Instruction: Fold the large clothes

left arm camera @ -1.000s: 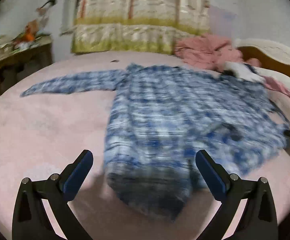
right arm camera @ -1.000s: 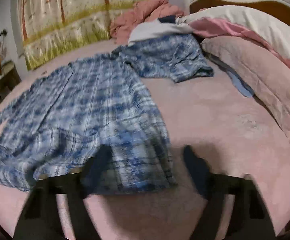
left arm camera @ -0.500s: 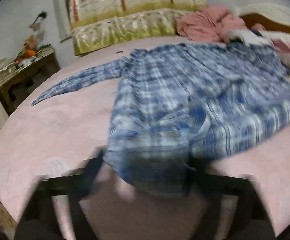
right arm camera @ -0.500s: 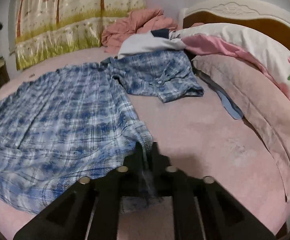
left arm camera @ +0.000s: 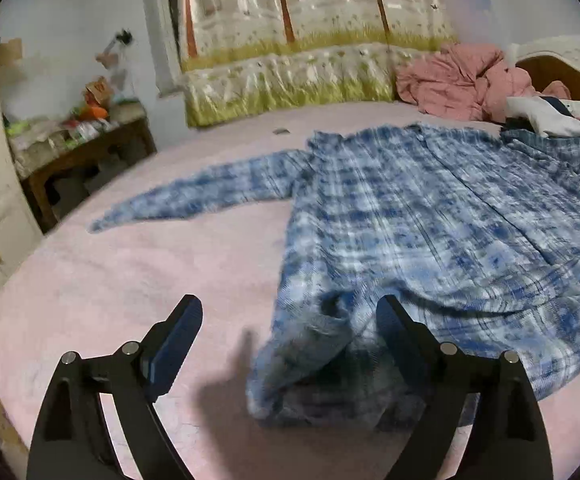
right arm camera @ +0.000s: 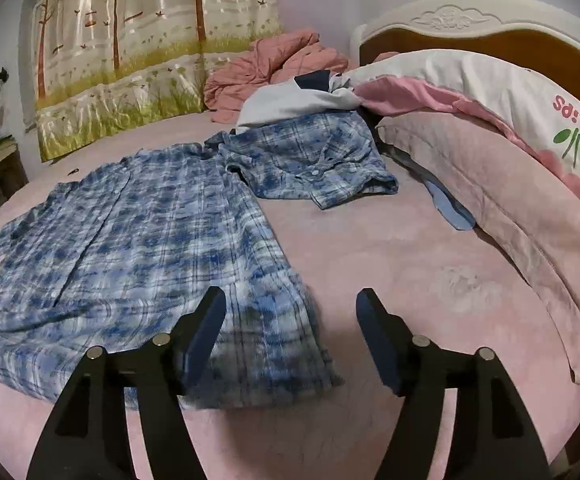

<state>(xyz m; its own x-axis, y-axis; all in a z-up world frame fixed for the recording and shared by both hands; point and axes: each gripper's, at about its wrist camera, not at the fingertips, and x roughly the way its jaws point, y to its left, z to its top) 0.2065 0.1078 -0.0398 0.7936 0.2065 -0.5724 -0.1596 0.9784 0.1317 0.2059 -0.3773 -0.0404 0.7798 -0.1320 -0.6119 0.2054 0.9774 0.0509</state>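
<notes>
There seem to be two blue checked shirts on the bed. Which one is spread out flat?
The large long-sleeved shirt nearest the grippers, with its sleeve stretched sideways. The smaller checked shirt behind it lies crumpled near the pillows.

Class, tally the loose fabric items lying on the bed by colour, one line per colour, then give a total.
Blue plaid: 1, the shirt
Salmon pink: 1, the crumpled quilt
White and navy: 1, the garment
Plain blue: 1, the cloth beside the pillow
Total: 4

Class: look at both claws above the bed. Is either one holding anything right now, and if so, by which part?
Neither holds anything. The left claw and right claw have just opened; the shirt hem lies loose on the bed between their fingers.
</notes>
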